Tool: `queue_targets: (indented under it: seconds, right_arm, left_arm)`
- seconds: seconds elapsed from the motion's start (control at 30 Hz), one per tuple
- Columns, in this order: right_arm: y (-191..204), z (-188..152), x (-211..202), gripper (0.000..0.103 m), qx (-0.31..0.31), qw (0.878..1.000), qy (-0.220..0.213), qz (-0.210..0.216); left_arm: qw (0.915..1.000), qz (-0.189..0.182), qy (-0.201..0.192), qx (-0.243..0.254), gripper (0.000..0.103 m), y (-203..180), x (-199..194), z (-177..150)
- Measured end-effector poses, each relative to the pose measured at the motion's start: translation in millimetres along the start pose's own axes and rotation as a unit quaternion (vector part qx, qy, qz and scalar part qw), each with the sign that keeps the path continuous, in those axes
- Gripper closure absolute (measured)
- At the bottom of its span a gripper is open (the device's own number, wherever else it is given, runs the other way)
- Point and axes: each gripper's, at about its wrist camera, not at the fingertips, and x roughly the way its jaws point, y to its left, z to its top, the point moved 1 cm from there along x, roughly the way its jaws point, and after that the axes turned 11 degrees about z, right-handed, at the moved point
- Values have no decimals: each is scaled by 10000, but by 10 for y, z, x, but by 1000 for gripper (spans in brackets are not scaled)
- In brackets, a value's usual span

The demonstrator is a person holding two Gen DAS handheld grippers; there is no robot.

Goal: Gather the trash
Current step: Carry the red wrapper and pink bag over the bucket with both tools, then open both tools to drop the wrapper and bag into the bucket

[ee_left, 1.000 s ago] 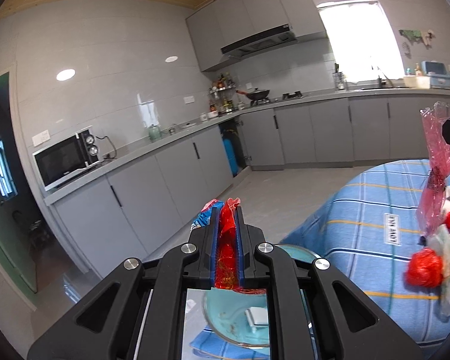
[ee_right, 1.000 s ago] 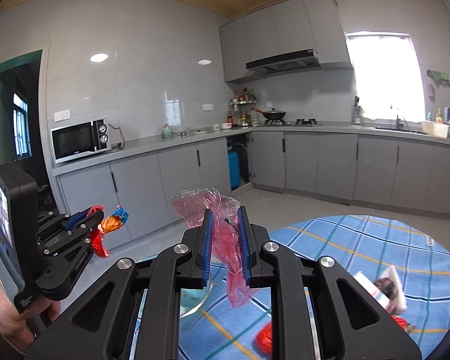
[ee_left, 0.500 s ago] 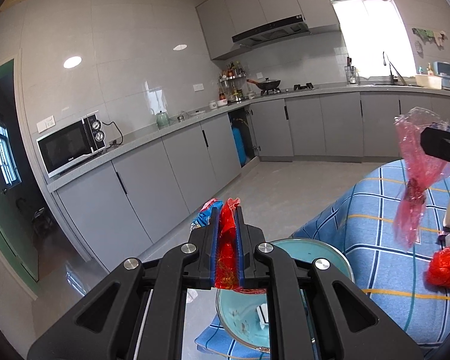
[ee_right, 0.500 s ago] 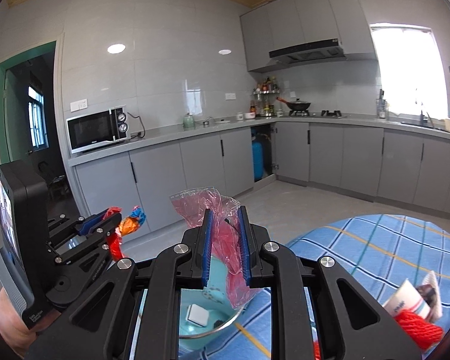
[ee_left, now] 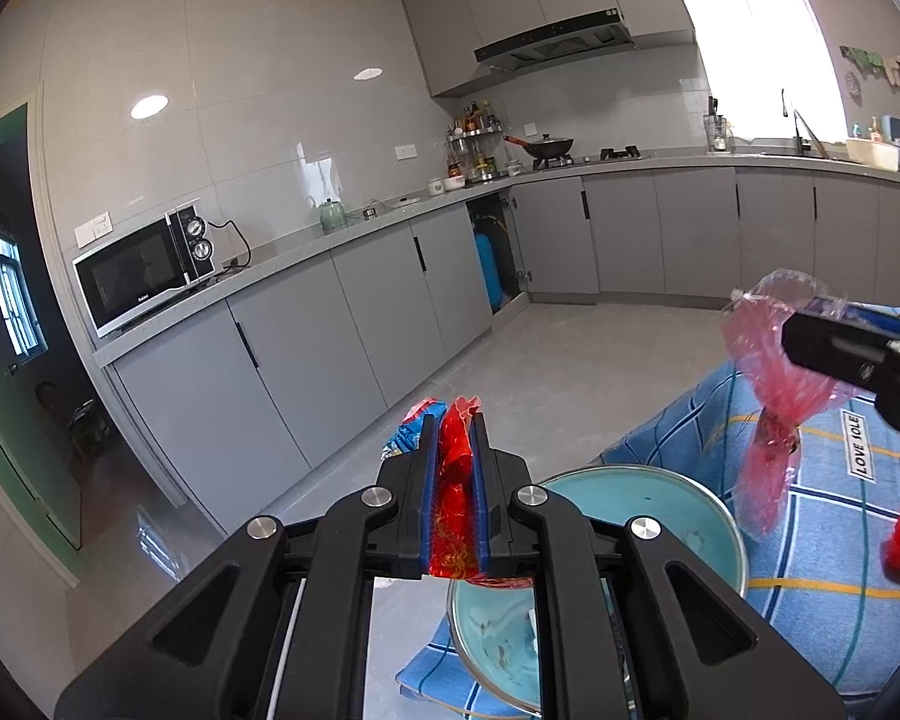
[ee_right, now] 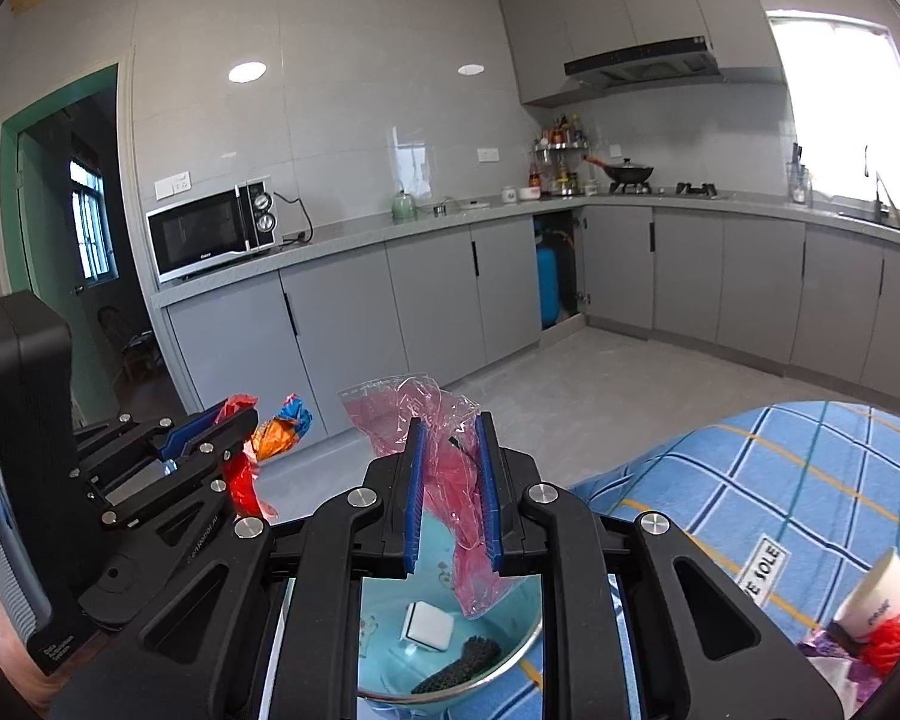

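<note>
Right wrist view, nearest first: teal bowl [ee_right: 390, 660] directly below both tools, sitting at the edge of a table under a blue plaid cloth [ee_right: 810, 480]. Inside the bowl, a small white square piece [ee_right: 429, 623] and a dark mesh scrap [ee_right: 456, 663]. Off to the right on the cloth, a paper cup [ee_right: 882, 600] lying tilted against a red net bundle [ee_right: 888, 648], well apart from the bowl. A "LOVE SOLE" label [ee_right: 762, 567] sewn on the cloth between bowl and cup.

Beyond the table edge, open grey floor [ee_right: 600, 384] running to the grey base cabinets [ee_right: 342, 324]; nothing standing on it in view. Farther back, a microwave [ee_right: 210, 237] on the counter, a blue gas cylinder [ee_right: 547, 285] in an open cabinet bay, a wok [ee_right: 630, 171] on the stove, a green-framed doorway [ee_right: 60, 240] at far left.

Right gripper [ee_right: 453, 498]: blue pads drawn close, pinching a crumpled pink plastic bag [ee_right: 450, 480], its tail hanging down over the bowl. Left gripper [ee_left: 453, 492]: pads nearly together, clamped on a red wrapper [ee_left: 455, 480], with a blue-and-orange wrapper [ee_left: 411, 432] sticking out past the fingertips; held above the near rim of the bowl, just left of the right tool. Bare hand [ee_right: 6, 642] partly visible under the left tool's handle.
</note>
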Motion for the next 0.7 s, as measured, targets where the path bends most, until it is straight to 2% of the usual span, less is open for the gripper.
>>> queue_targets:
  seconds: [0.5, 0.53, 0.57, 0.6, 0.67, 0.7]
  right_arm:
    - [-110, -96, 350, 84, 114, 9994, 280, 181]
    - [-119, -104, 355, 82, 115, 9994, 277, 167]
    - [-135, -112, 354, 79, 125, 9995, 253, 152]
    - [-155, -120, 359, 74, 149, 9994, 272, 134]
    - [-202, -137, 351, 57, 218, 9993, 279, 99]
    - [-217, -141, 342, 55, 230, 9993, 271, 80]
  left_arm:
    - [9999, 21, 138, 45, 88, -42, 107, -83]
    - [9999, 37, 142, 47, 86, -37, 119, -80]
    - [9999, 51, 141, 45, 79, -36, 118, -83]
    - [9999, 91, 139, 35, 66, -35, 119, -86]
    - [9998, 165, 111, 18, 52, -36, 111, -80]
    - [9998, 166, 115, 21, 52, -36, 110, -78]
